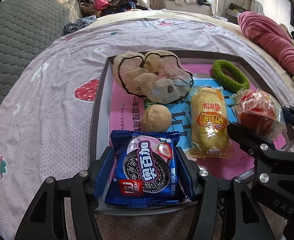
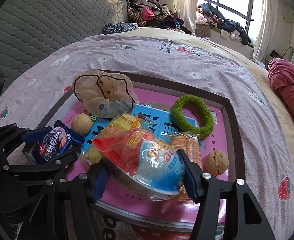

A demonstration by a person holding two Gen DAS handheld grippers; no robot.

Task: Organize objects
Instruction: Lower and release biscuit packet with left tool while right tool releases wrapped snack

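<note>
A shallow grey tray lined with a pink book lies on the bed. My left gripper is shut on a blue Oreo packet over the tray's near left corner. My right gripper is shut on a red and blue wrapped snack over the tray's near side. In the tray lie a yellow snack bar, a walnut, a second walnut, a green hair ring, and beige mesh bags.
The bed has a pink strawberry-print sheet. A grey quilted headboard is at the left. A pink rolled blanket lies at the right. Piles of clothes sit beyond the bed.
</note>
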